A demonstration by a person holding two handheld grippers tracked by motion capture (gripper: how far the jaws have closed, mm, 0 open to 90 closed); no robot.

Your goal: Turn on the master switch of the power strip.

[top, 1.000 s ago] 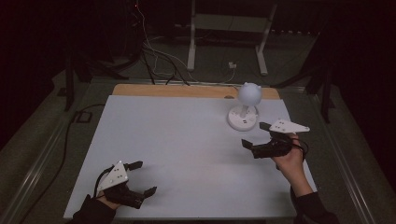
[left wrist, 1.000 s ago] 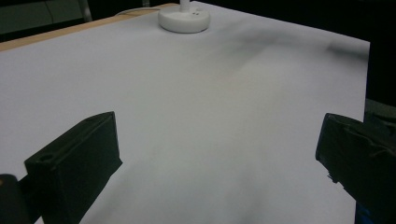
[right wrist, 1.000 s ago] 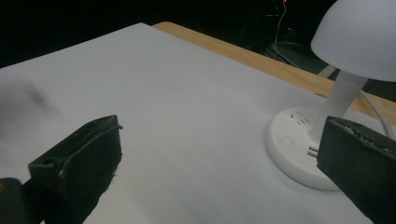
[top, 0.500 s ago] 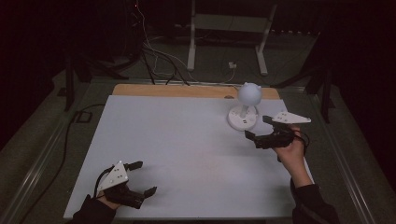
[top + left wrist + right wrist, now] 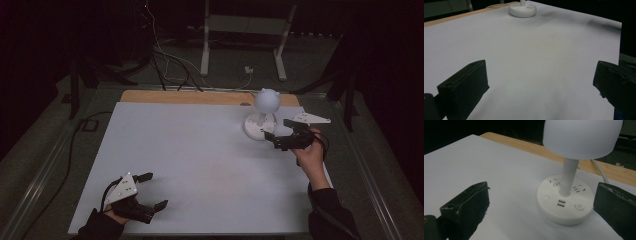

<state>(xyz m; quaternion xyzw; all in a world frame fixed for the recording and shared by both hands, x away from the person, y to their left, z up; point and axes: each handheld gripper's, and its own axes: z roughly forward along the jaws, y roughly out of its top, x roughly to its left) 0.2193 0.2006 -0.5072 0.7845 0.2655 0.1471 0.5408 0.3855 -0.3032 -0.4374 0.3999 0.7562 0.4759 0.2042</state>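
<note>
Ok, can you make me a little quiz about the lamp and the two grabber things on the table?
1. True or false: the right gripper is shut on the lamp.
2. Which gripper is nearer the lamp? A) the left gripper B) the right gripper
3. Fill in: seen in the right gripper view, the lamp's round base has sockets, two USB ports and round ______ on top.

Key
1. False: its jaws stand open beside the base, apart from it.
2. B: the left gripper sits at the near left corner of the white table, far from the lamp.
3. Buttons.
</note>
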